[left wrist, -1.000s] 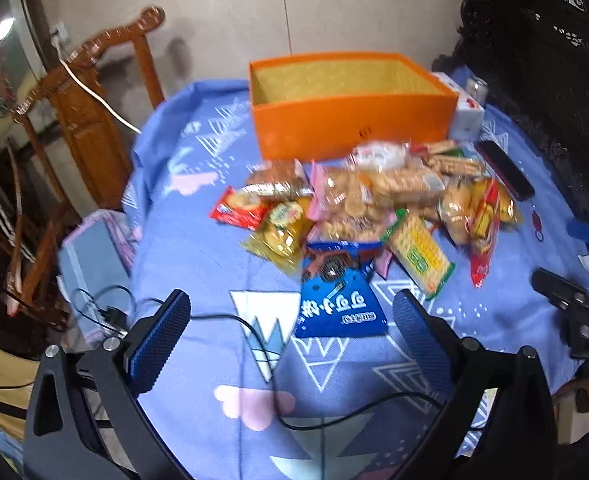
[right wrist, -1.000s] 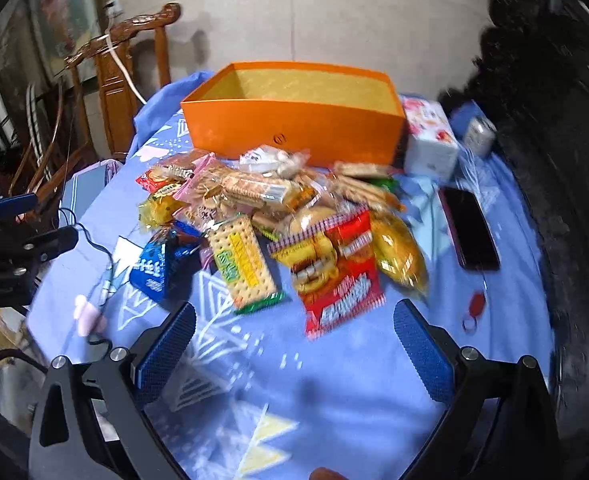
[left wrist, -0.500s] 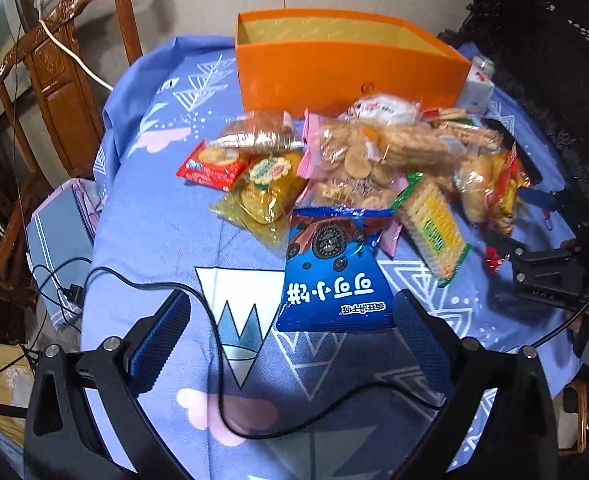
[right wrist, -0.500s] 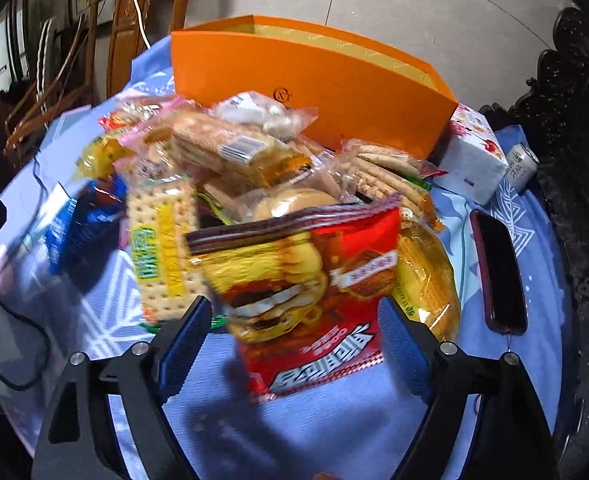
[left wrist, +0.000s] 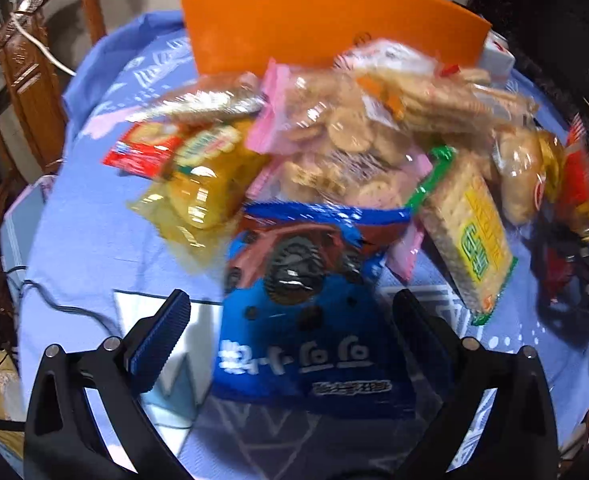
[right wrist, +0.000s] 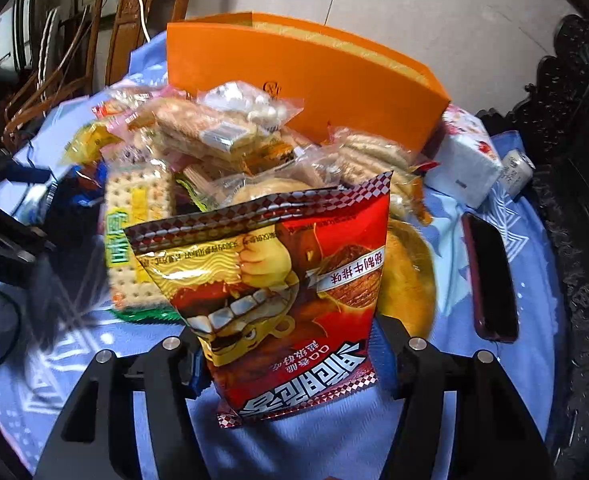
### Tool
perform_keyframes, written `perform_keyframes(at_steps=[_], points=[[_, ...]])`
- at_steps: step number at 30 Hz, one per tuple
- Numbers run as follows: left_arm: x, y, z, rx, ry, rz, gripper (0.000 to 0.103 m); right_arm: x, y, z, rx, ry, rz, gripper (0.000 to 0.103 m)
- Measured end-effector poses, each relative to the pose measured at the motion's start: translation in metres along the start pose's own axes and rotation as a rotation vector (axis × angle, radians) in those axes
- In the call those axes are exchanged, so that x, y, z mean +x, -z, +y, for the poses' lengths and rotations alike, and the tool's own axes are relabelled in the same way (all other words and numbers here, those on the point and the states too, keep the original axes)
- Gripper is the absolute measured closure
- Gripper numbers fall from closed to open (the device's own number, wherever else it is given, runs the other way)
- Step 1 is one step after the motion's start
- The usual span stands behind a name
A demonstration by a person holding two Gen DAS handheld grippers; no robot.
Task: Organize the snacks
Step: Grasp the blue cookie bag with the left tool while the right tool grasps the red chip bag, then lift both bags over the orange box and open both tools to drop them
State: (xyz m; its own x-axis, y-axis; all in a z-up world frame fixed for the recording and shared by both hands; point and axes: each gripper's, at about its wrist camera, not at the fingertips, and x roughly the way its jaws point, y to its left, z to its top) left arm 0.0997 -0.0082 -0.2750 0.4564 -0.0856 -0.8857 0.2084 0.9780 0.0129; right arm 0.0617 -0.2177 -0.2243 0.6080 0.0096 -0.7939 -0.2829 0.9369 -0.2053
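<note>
The left gripper (left wrist: 290,332) is held wide open around a blue cookie bag (left wrist: 306,320); a red snack bag (right wrist: 278,280) is flanked by the right gripper (right wrist: 290,356), grip uncertain; an orange box (right wrist: 306,92) is seen behind the pile.

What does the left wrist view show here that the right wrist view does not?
Only the left wrist view shows the blue cookie bag in full, lying between the open fingers of the left gripper, plus the yellow snack bag unobstructed.

Only the right wrist view shows the black phone, the drink can, and the red snack bag with the right gripper closed in against its sides.

Both show the orange box behind the pile, the green-edged cracker pack, and the blue patterned tablecloth.
</note>
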Motion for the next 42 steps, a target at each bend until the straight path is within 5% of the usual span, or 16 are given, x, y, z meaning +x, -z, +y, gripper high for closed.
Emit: perform_keyframes(at_steps=[2,5,14,26,35,42], points=[[0.003,0.002,-0.003,0.01,0.026,-0.012,0.007,-0.009,0.001,-0.004,0.027,-0.008,0.001,0.04],[0.007,0.002,-0.007,0.013,0.028,-0.02,0.027,-0.022,0.004,-0.006,0.055,-0.008,0.005,0.04],[-0.012,0.004,0.002,0.003,0.066,-0.062,0.05,-0.052,0.006,0.001,0.153,-0.013,0.004,0.04],[-0.096,-0.011,0.03,0.041,0.207,-0.179,0.052,-0.095,-0.029,0.014,0.291,0.034,-0.048,0.04],[-0.15,-0.122,0.065,-0.004,0.258,-0.327,0.052,-0.117,-0.1,-0.006,0.318,0.036,-0.217,0.04],[-0.139,-0.227,0.064,-0.035,0.211,-0.354,0.052,-0.074,-0.188,-0.056,0.342,-0.006,-0.284,0.04]])
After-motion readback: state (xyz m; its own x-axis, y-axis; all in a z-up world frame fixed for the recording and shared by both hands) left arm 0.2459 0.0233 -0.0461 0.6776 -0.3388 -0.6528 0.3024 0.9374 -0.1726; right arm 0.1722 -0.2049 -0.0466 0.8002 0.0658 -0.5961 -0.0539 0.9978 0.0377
